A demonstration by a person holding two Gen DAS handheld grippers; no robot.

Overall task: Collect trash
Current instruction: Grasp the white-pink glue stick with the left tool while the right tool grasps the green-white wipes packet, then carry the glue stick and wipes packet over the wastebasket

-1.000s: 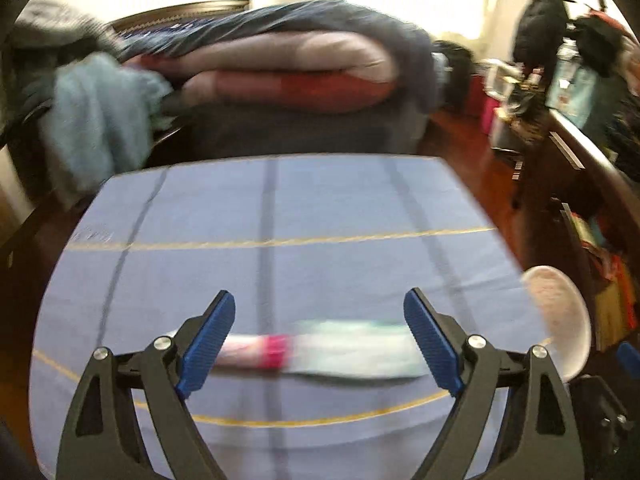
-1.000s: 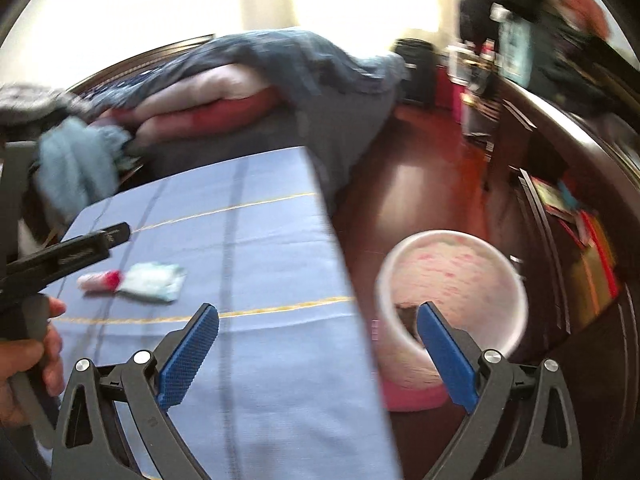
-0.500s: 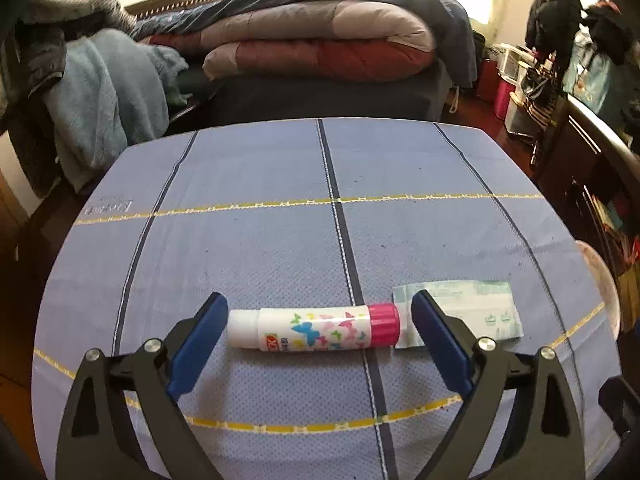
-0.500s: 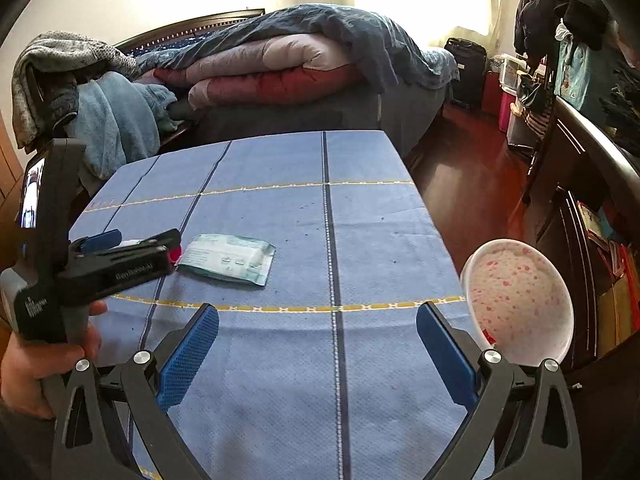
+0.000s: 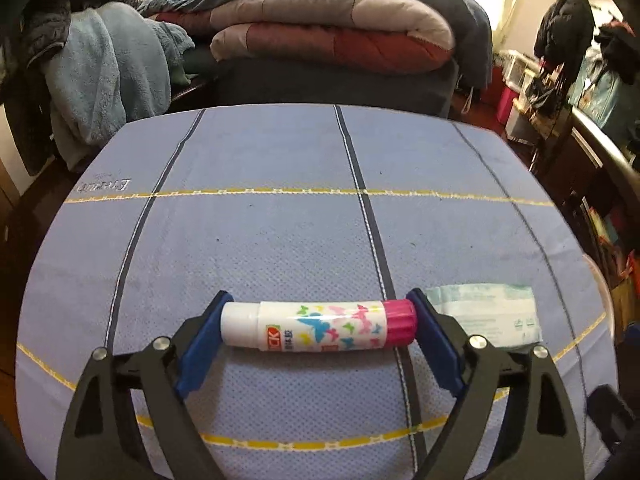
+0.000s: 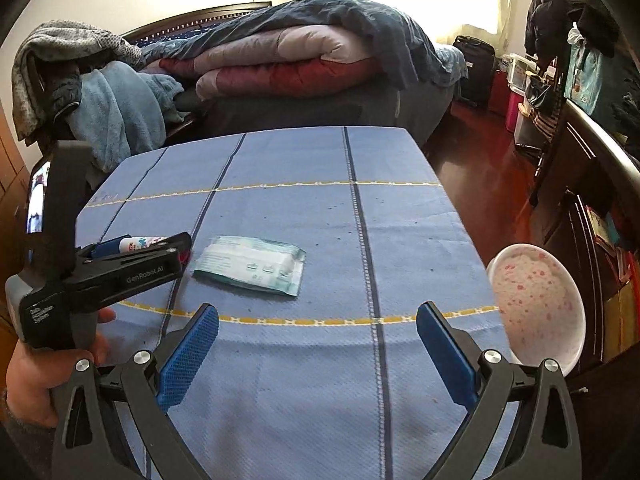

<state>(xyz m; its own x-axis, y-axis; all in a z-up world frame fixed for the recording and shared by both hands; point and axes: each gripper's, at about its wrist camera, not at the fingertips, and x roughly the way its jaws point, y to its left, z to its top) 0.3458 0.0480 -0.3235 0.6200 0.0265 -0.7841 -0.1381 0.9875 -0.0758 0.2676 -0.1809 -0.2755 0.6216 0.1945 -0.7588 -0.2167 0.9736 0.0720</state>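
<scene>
Both pads (image 5: pixel 200 344) against glue stick (image 5: pixel 320 326)

Both wrist views look steeply down, sharing the tablecloth (image 5: pixel 280 240).

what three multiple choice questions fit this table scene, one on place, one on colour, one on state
1. Where does the wet wipe pack lie relative to the glue stick?
A. past its pink cap end
B. on top of it
C. in the bin

2. What colour is the glue stick's cap?
A. green
B. pink
C. black

3. What is between the right gripper fingers?
A. the pack
B. the glue stick
C. nothing

Answers: 1 A, the pack sits beyond the cap. 2 B, the cap shows pink. 3 C, only tablecloth shows between them.
</scene>
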